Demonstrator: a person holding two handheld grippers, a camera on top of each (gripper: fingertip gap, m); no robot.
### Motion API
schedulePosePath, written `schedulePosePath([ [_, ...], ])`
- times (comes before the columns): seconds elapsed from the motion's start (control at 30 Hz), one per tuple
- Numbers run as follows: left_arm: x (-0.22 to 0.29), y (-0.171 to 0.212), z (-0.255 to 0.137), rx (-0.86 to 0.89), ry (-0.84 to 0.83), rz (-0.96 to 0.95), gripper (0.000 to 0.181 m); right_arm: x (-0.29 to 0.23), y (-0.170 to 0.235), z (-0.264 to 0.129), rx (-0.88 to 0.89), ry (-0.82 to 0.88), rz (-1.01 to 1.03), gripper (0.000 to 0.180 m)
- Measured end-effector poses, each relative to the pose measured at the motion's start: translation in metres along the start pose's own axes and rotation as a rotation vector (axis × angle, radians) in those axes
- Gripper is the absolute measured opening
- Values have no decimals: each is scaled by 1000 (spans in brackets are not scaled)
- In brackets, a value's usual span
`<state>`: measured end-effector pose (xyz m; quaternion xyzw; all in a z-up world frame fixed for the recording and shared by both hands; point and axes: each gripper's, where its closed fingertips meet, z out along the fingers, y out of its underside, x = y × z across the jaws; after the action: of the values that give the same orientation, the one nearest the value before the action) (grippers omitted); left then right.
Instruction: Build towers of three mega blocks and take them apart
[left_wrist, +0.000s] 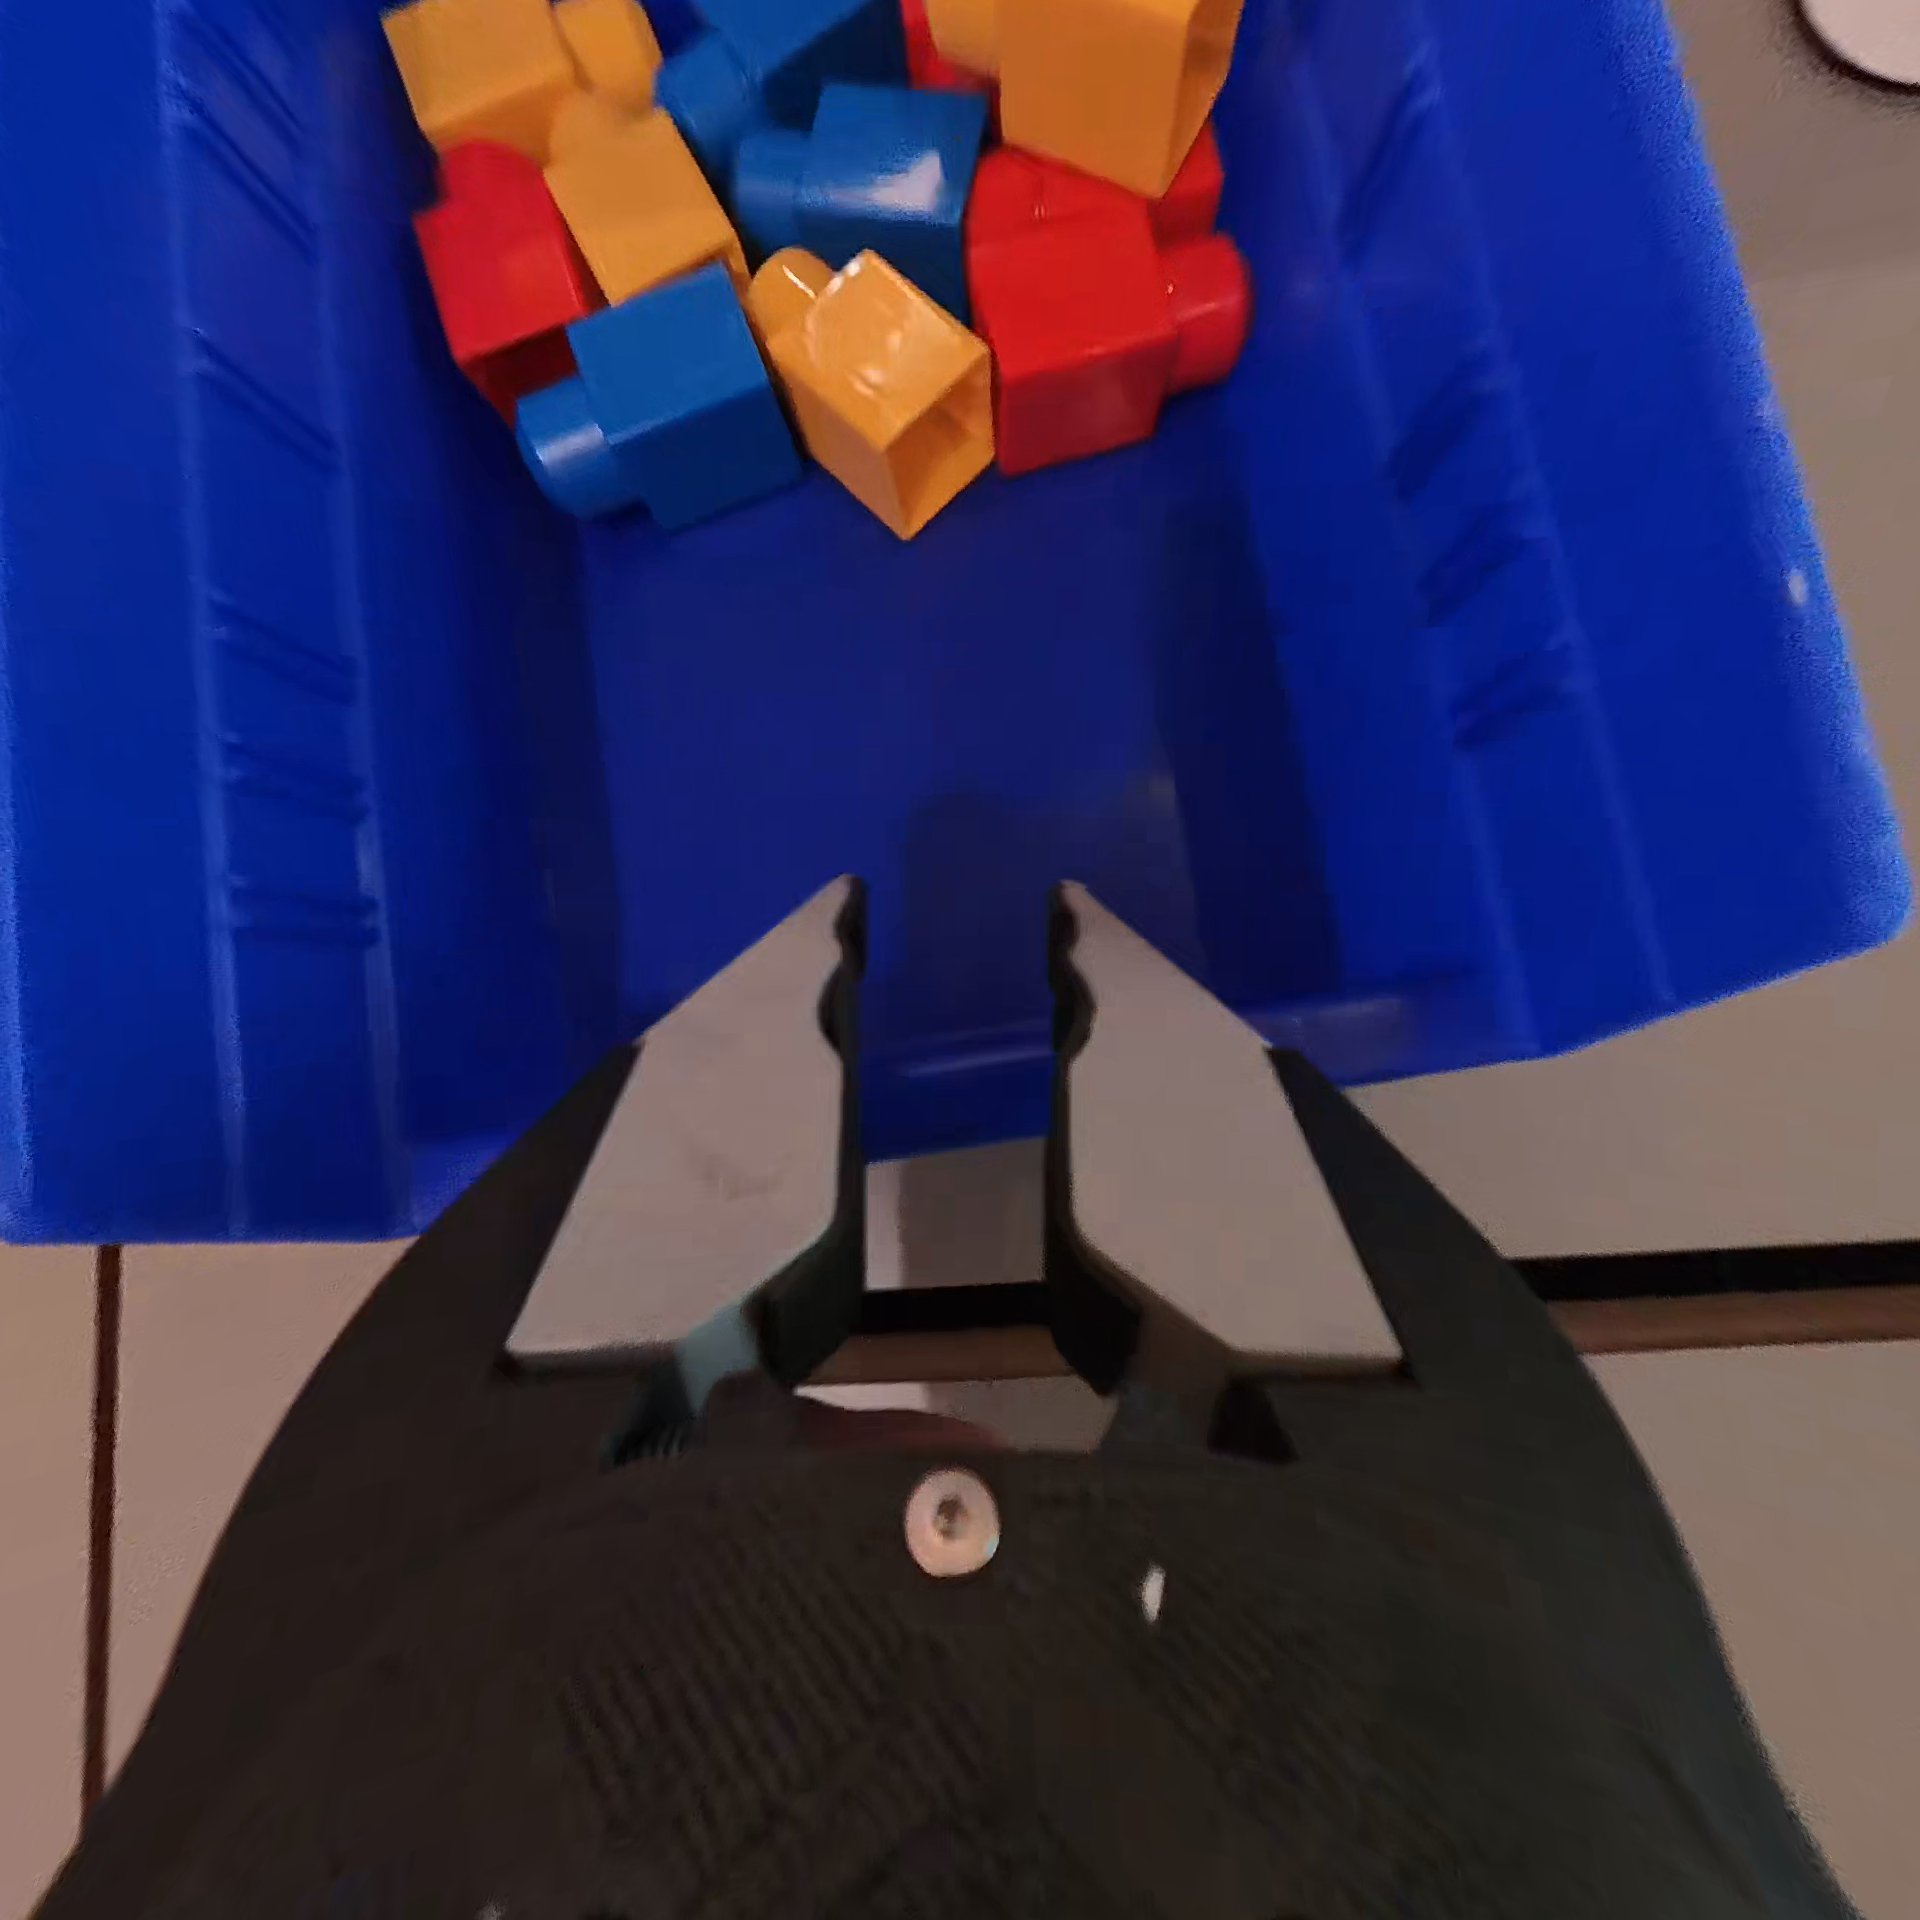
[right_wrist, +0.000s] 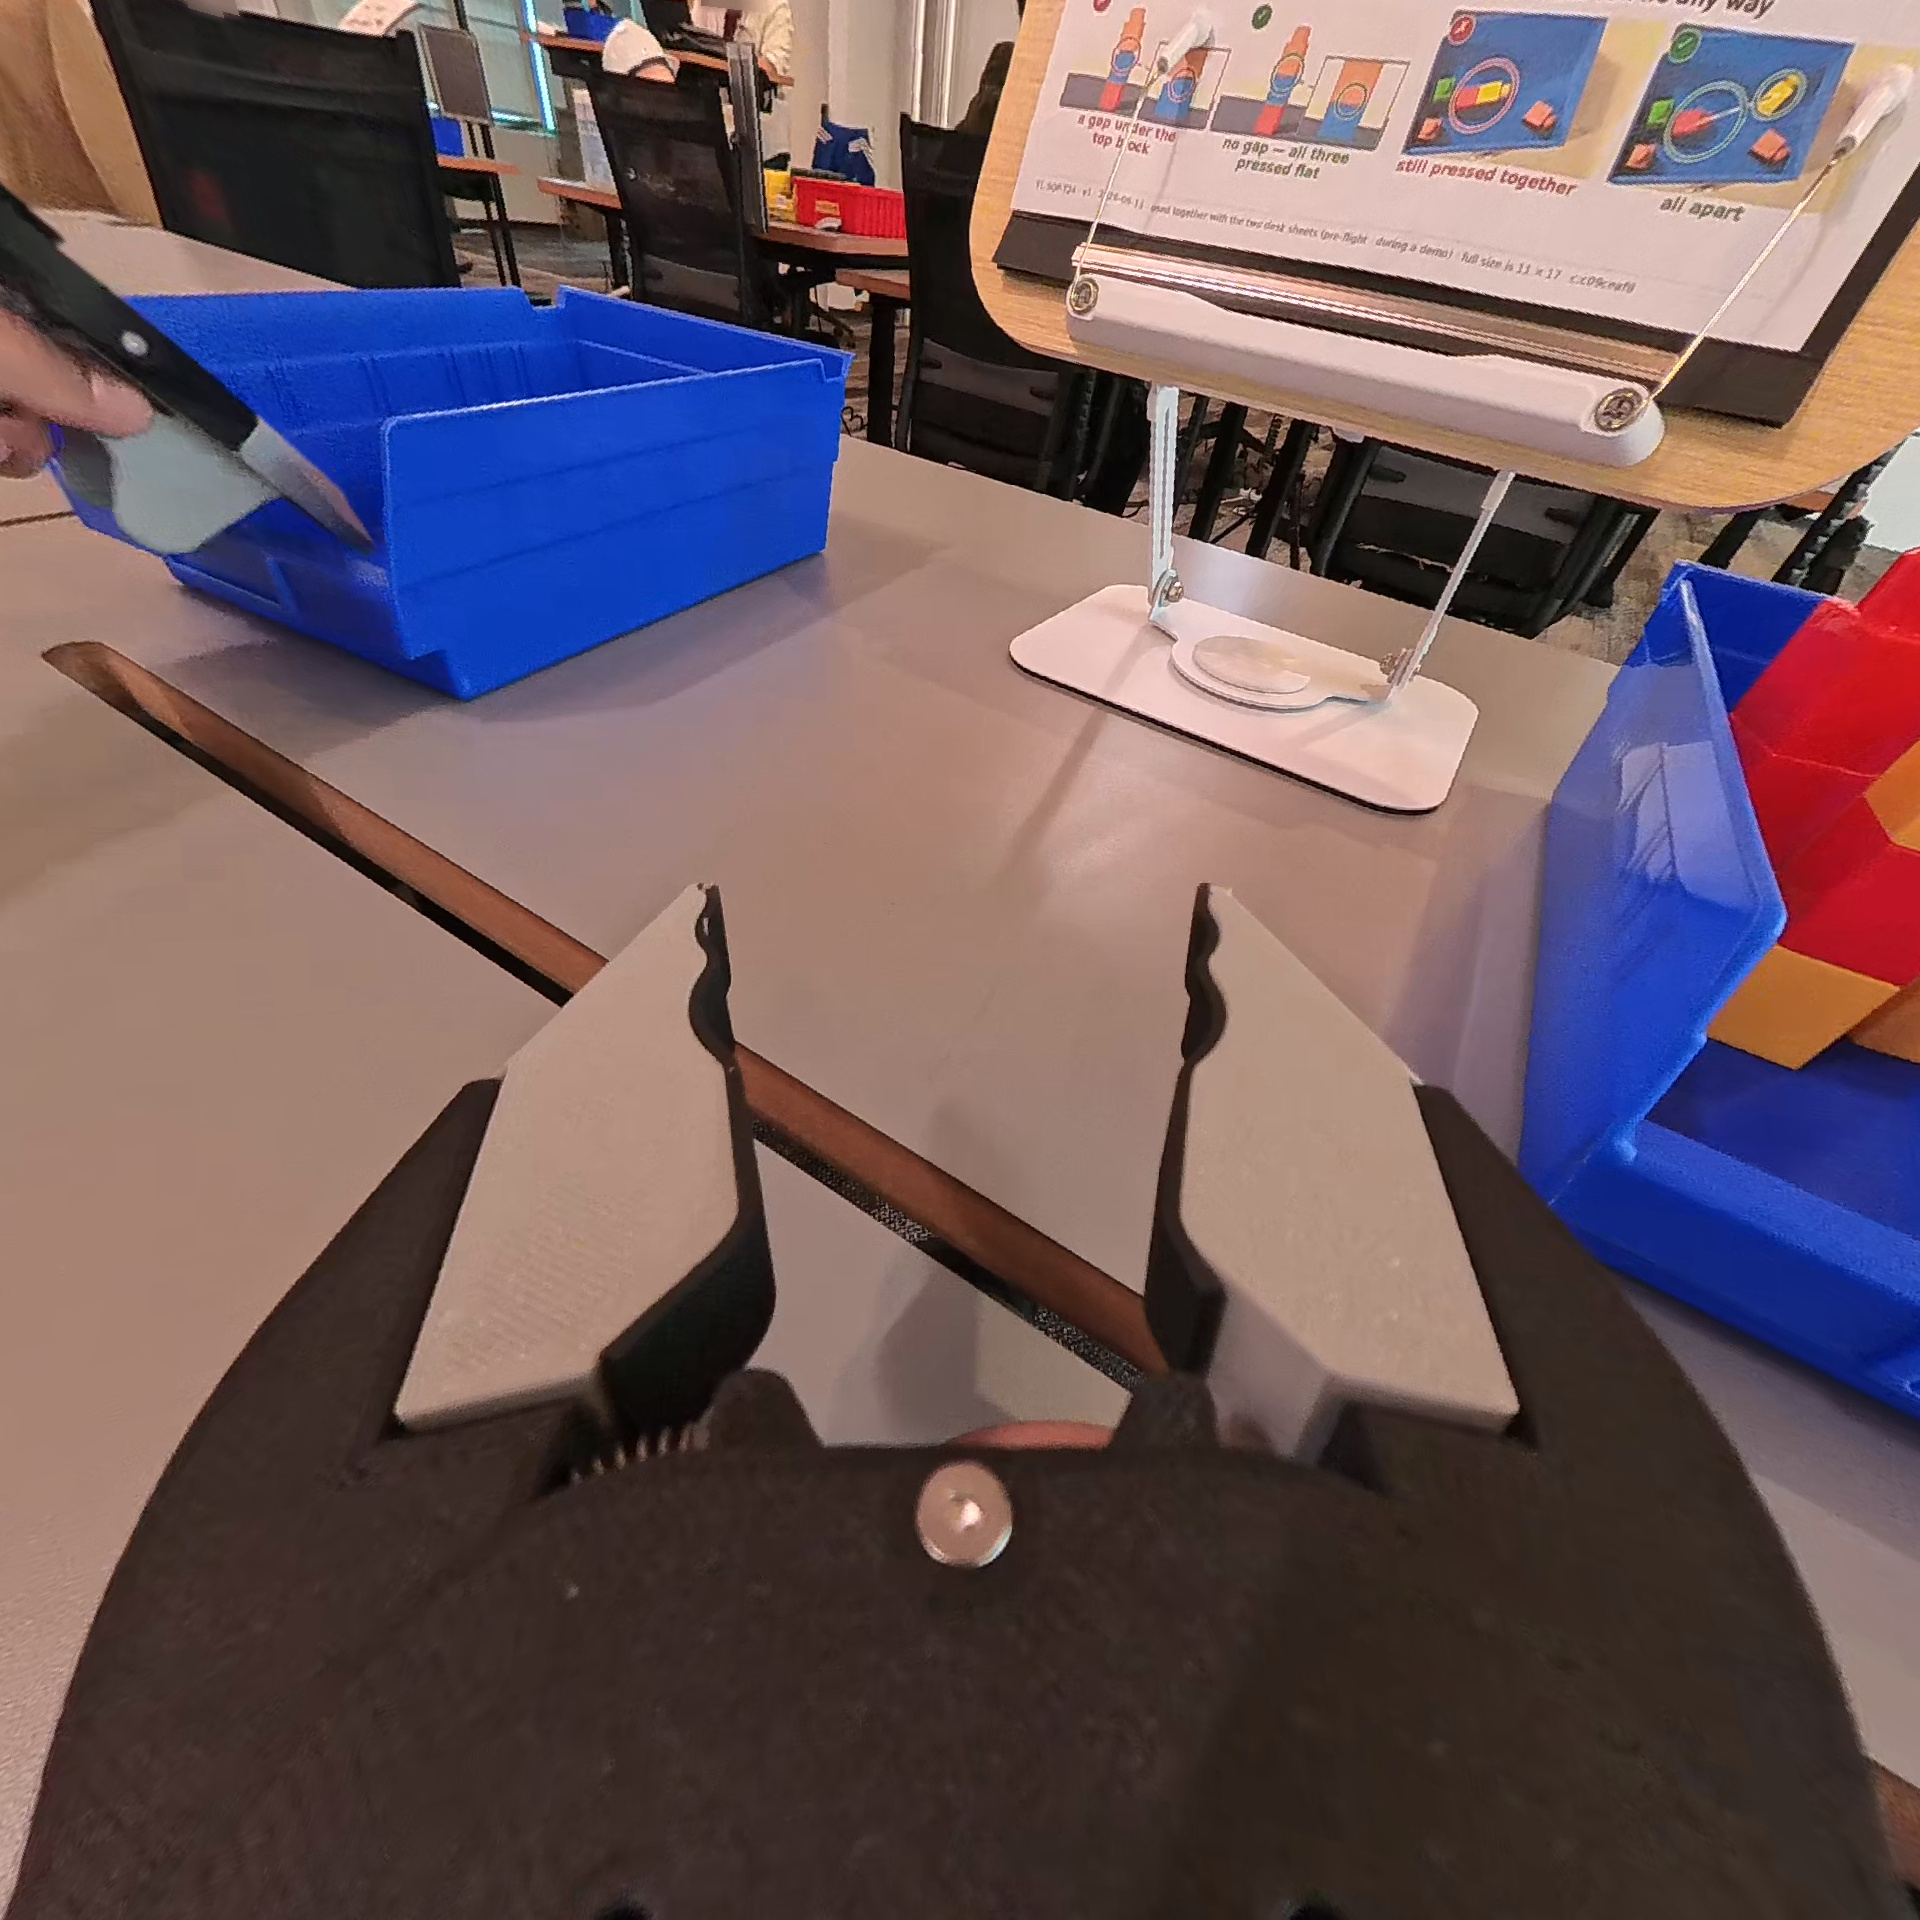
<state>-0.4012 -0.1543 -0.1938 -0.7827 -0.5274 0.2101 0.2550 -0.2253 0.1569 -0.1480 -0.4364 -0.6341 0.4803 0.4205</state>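
1. Blocks (left_wrist: 831, 260) in the left wrist view lie loose in a heap at the top centre of the frame, inside a blue bin (left_wrist: 260, 623): red, yellow and blue ones, tumbled at all angles, with no two clearly pressed together as far as this view shows. The left gripper (left_wrist: 956, 935) sits at lower centre, its tips over the bin's bare near end, well short of the heap. Its jaws stand apart with a narrow gap and hold nothing.

2. In the right wrist view the right gripper (right_wrist: 956, 935) fills the lower centre, over bare grey table (right_wrist: 935, 779). Its jaws are spread wide and empty. At upper left stands the bin (right_wrist: 582, 499), with the left gripper (right_wrist: 312, 499) dipping over its rim; the blocks inside are hidden from here. At the right edge a second bin (right_wrist: 1652, 935) holds stacked blocks (right_wrist: 1849, 831), red above yellow; whether they are pressed into a tower I cannot tell, since the frame cuts them off. An instruction sheet on a stand (right_wrist: 1247, 686) is at upper right.

3. Judgement: no tower stands on the table and neither gripper has a block, so this tower is not yet begun. Picking the first block, stacking three and separating them all remain.
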Motion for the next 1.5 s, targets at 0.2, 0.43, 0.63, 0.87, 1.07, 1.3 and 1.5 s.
schedulePosePath([
  [0.2, -26, 19, -5, -45, -32, 22, 0, 0, 0, 0, 2, 2, -3, 86],
  [0.43, -64, 27, -23, -85, -110, 55, 0, -1, -1, 0, 5, 12, -20, 86],
  [0.63, -96, 34, -31, -129, -222, 135, 0, -1, -1, 0, 6, 13, -20, 86],
  [0.87, -123, 23, -36, -32, -301, 54, 0, -1, -1, -1, 8, 16, -23, 86],
  [1.07, -72, -18, -31, 94, -102, -36, 27, -6, -2, 0, 8, 2, -36, 86],
  [1.3, -43, -52, 18, 49, -56, -83, 45, -17, -5, -1, 30, -22, -89, 83],
  [1.5, -35, -75, 65, 1, -16, -163, 45, -19, -6, 0, 33, -58, -58, 82],
])
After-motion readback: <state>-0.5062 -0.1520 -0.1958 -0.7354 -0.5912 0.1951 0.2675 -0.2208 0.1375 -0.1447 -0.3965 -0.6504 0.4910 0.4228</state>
